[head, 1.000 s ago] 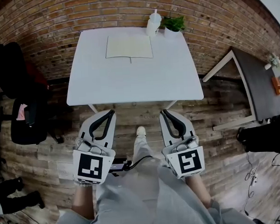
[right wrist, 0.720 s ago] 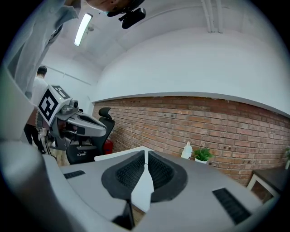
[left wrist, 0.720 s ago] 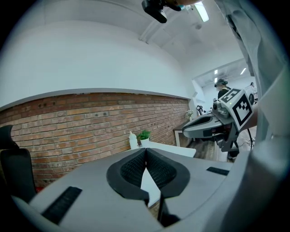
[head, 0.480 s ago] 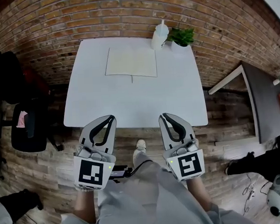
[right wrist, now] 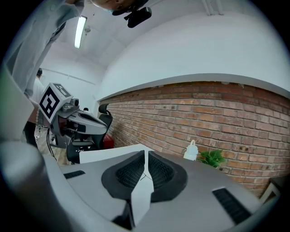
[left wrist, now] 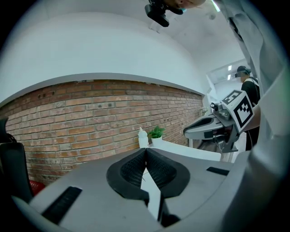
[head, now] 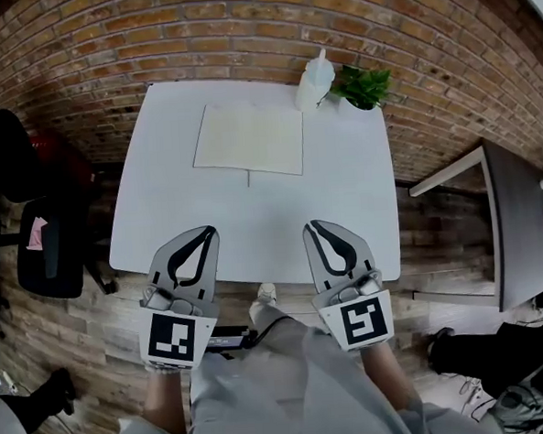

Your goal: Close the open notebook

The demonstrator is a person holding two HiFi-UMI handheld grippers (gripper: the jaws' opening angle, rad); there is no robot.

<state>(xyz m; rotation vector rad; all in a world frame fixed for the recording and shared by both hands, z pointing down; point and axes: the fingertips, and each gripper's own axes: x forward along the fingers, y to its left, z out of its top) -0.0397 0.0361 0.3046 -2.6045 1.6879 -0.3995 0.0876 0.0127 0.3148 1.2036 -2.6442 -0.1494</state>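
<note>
An open notebook (head: 249, 139) with pale blank pages lies flat at the far middle of the white table (head: 253, 217), a thin ribbon hanging off its near edge. My left gripper (head: 208, 231) is shut and empty, its tips over the table's near edge. My right gripper (head: 311, 226) is shut and empty too, level with the left. Both are well short of the notebook. In the left gripper view the shut left gripper (left wrist: 145, 148) points at the brick wall, and the right gripper (left wrist: 213, 127) shows at the right. In the right gripper view the right gripper (right wrist: 146, 152) is shut.
A white bottle (head: 313, 82) and a small potted plant (head: 364, 85) stand at the table's far right corner by the brick wall (head: 242, 30). A black office chair (head: 44, 244) is at the left. A second desk (head: 520, 224) stands at the right. The floor is wooden planks.
I have walked toward the table: it and the notebook have come nearer, and both gripper tips, earlier over the floor, now reach over its near edge. Both stay shut.
</note>
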